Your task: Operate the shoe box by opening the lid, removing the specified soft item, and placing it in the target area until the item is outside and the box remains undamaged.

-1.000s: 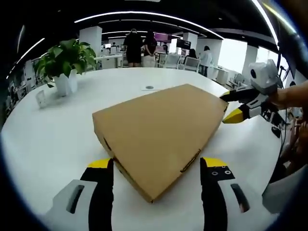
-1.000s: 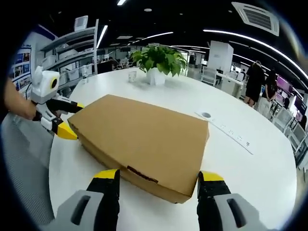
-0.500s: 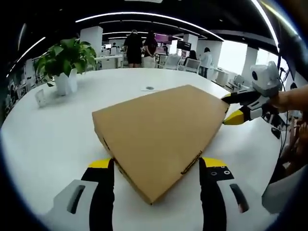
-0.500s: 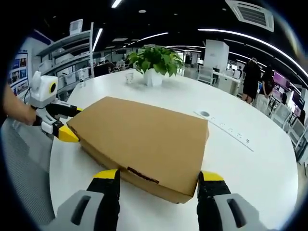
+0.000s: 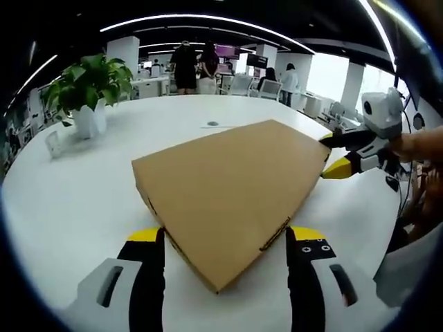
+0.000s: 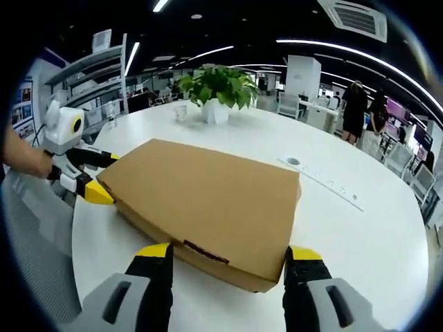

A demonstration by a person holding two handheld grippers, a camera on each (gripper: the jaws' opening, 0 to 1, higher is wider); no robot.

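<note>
Cardboard shoe box (image 5: 228, 200) lies flat and closed on the white table (image 5: 76, 187), and I have a gripper at each of two opposite corners: my left gripper (image 5: 225, 273) straddles the near corner with jaws spread wide, gripping nothing, while my right gripper (image 6: 227, 277) straddles the far corner, equally wide and empty. The box's long axis runs between them, so neither hand is nearer. I read no brand or writing on the plain lid.
</note>
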